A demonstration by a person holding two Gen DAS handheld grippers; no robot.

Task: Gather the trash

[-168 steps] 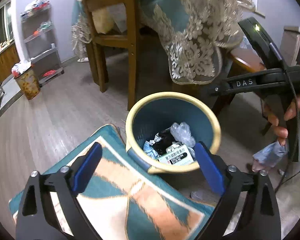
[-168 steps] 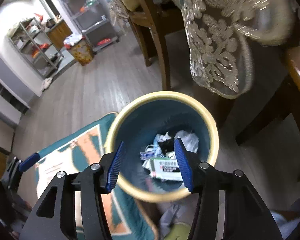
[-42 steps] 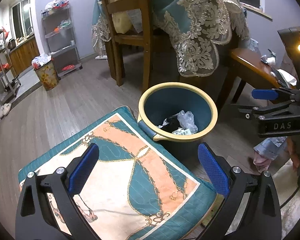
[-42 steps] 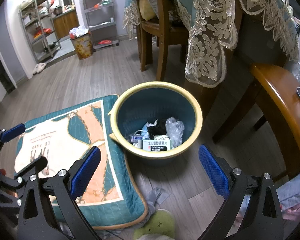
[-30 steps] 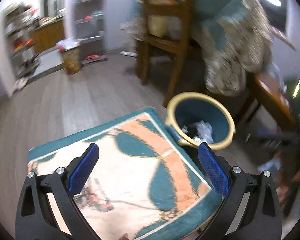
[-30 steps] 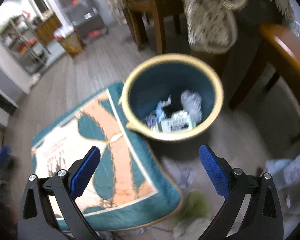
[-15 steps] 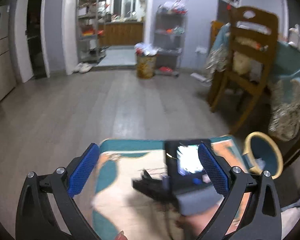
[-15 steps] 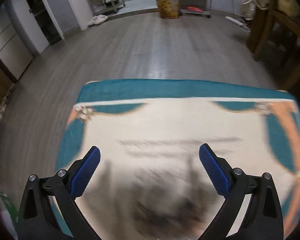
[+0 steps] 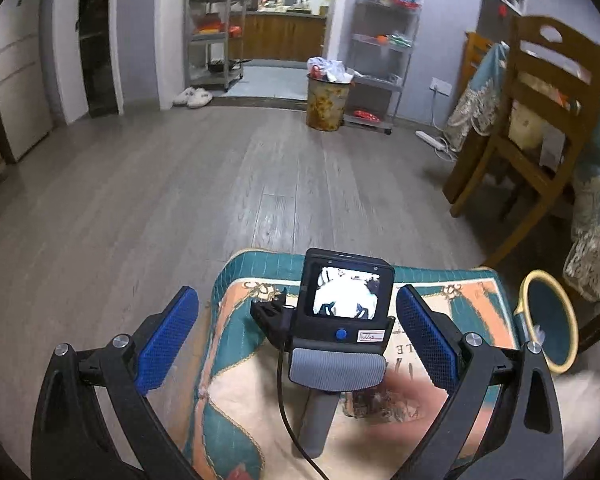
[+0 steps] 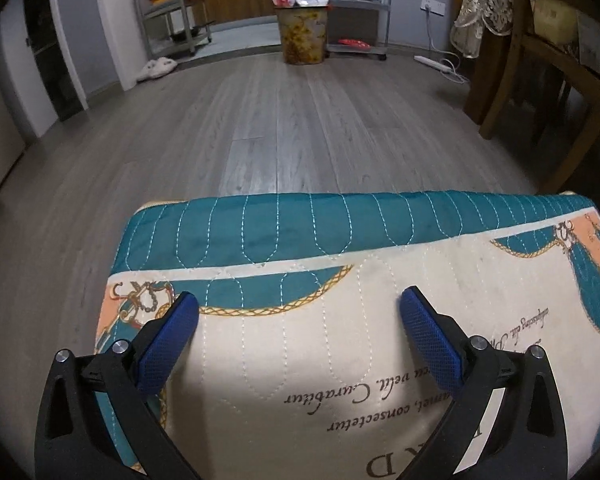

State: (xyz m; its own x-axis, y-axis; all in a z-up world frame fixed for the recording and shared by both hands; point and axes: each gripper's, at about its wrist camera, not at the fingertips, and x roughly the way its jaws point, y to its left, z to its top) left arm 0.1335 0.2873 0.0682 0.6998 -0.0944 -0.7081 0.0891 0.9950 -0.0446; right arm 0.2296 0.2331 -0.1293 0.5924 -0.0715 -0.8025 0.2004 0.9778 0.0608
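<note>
The blue bin with the yellow rim (image 9: 548, 320) sits at the far right of the left wrist view, on the wood floor (image 9: 260, 168) just off the right edge of the quilted cushion (image 9: 236, 344). It stands upright, mouth facing up, and a pale scrap of trash (image 9: 542, 334) shows inside near the wall; the rest of its contents cannot be made out. The right wrist view does not show it.

The left hand-held gripper (image 9: 297, 330) is spread wide, blue pads far apart, nothing between them. It hangs over the cushion. In front of it is the back of the right hand-held gripper's body, its small screen (image 9: 346, 294) lit, and a blurred hand (image 9: 404, 396) on the grip below.

The right hand-held gripper (image 10: 299, 332) is likewise released, jaws wide and empty, low over the cream centre of the cushion, where printed script runs upside down.

Farther off, a patterned waste can (image 9: 326, 102) heaped with bags stands by a metal shelf unit (image 9: 384, 64). A wooden chair (image 9: 540, 120) is on the right, white slippers (image 9: 192, 97) at the doorway.
</note>
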